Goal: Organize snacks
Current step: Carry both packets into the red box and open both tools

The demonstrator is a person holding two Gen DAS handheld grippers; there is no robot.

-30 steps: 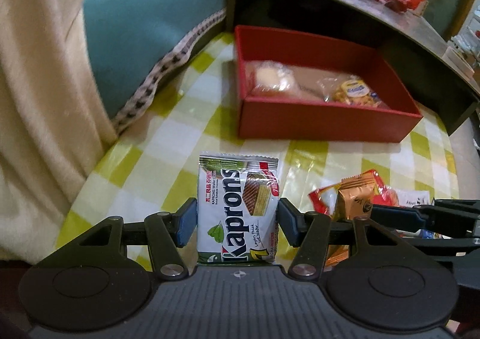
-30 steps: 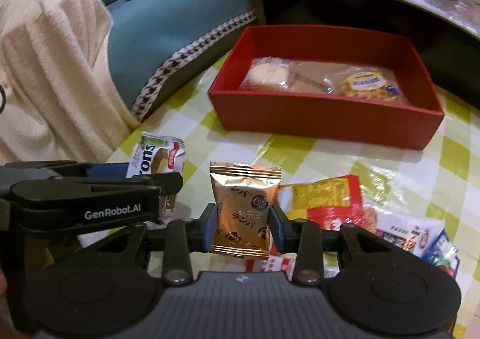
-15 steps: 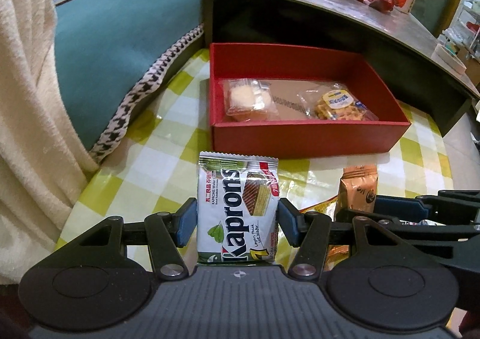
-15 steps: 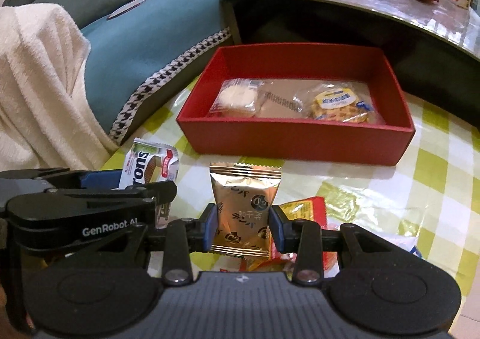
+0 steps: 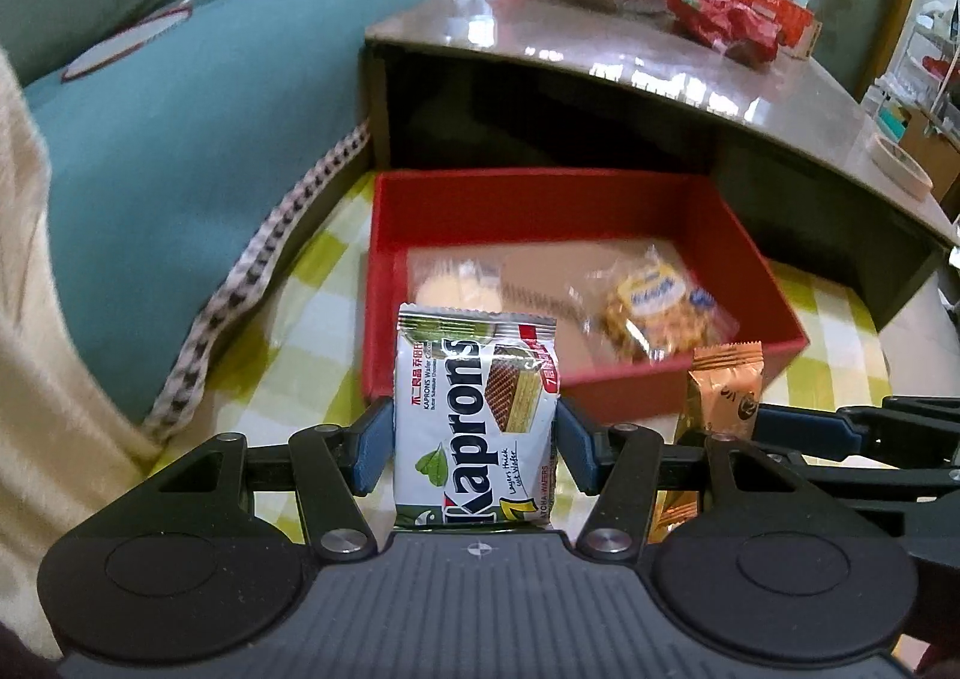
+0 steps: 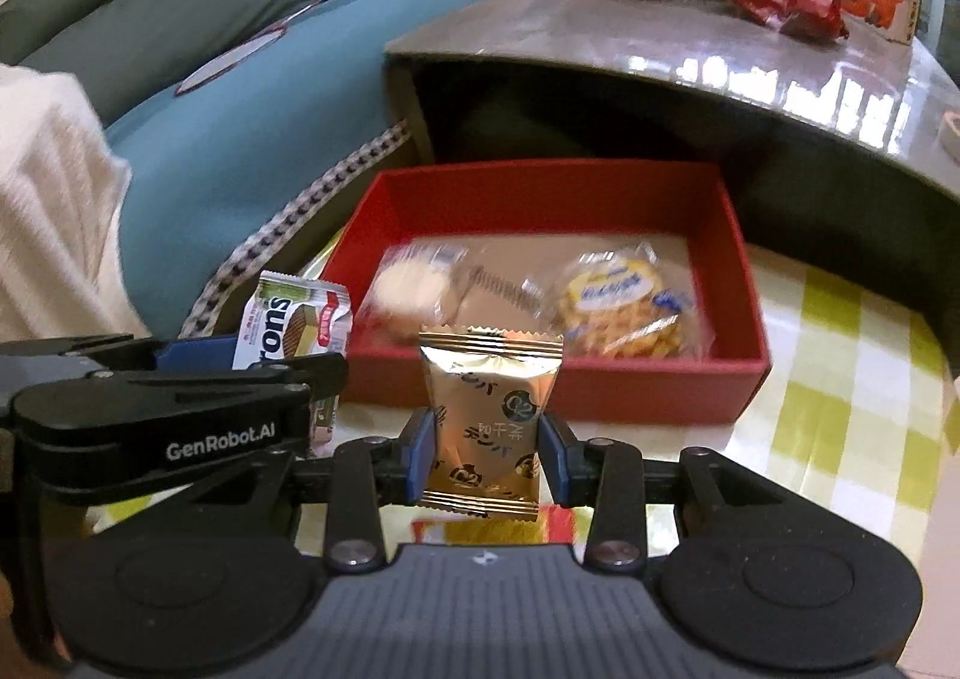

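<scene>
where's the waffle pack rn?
The waffle pack lies inside the red box, at its right end in both wrist views, beside a clear-wrapped round biscuit to its left.

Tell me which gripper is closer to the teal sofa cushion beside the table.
Left. The left gripper, holding the Kaprons wafer pack, is on the teal sofa cushion side; the right gripper is beyond it, farther away.

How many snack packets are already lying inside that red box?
2. A clear packet with a pale round biscuit lies at the left of the red box, and a clear waffle packet with a yellow and blue label at the right. The held packets may hide part of the floor.
</scene>
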